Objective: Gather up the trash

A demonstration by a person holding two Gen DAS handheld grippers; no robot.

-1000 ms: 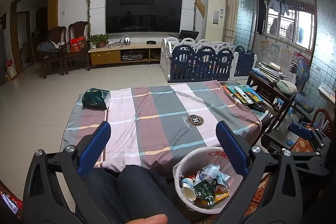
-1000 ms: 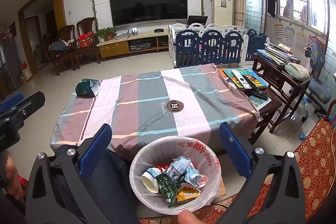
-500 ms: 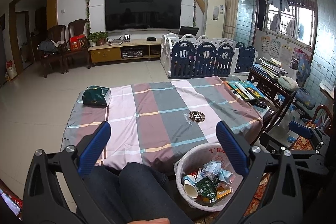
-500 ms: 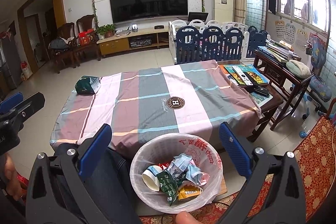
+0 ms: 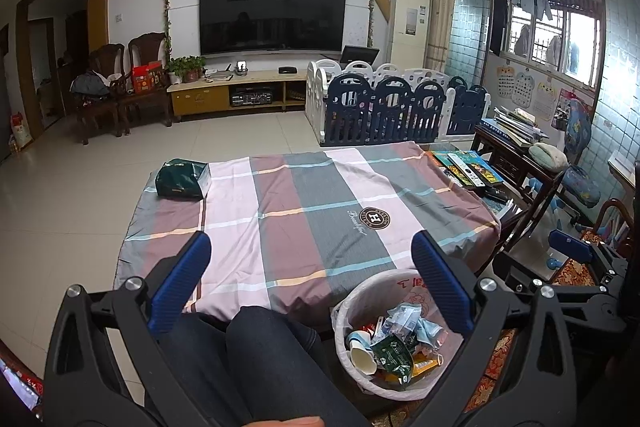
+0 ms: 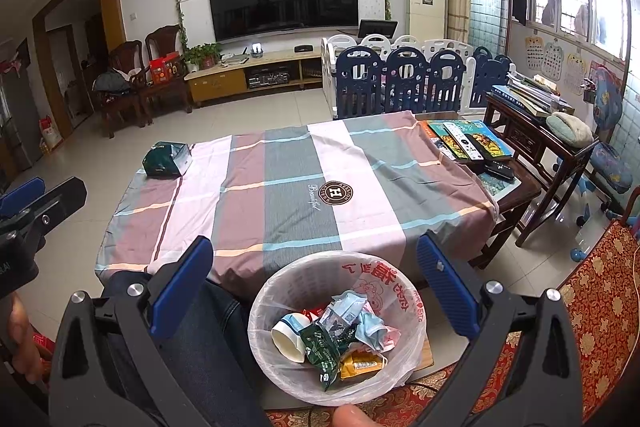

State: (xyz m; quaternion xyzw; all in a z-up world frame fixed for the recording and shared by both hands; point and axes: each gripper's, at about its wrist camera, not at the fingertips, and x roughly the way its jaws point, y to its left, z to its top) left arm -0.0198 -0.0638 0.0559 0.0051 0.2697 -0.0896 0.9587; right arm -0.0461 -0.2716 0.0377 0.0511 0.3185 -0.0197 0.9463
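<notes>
Left gripper (image 5: 310, 281): fingers spread wide, holding nothing; it hangs over the person's dark-trousered knees at the lower centre of the left wrist view.
Right gripper (image 6: 314, 285): fingers likewise spread wide and holding nothing, framing the bin in the lower centre of the right wrist view.
Trash bin (image 6: 416, 311): round, lined with a thin white plastic bag printed in red; it stands on the floor just in front of the table's near edge.
Bin contents: a white paper cup (image 6: 289, 337) on its side at the left, a dark green wrapper (image 6: 320, 347) in the middle, an orange packet (image 6: 362, 361) below it, and crumpled pale blue and pink wrappers (image 6: 370, 325) at the right.
Table (image 6: 280, 195): covered by a striped cloth in pink, grey and mauve with a round logo near its centre.
Green package (image 6: 166, 159): lies alone at the table's far left corner, well apart from the bin.
Books (image 6: 466, 141): stacked flat past the cloth's right edge, at the right of the frame.
</notes>
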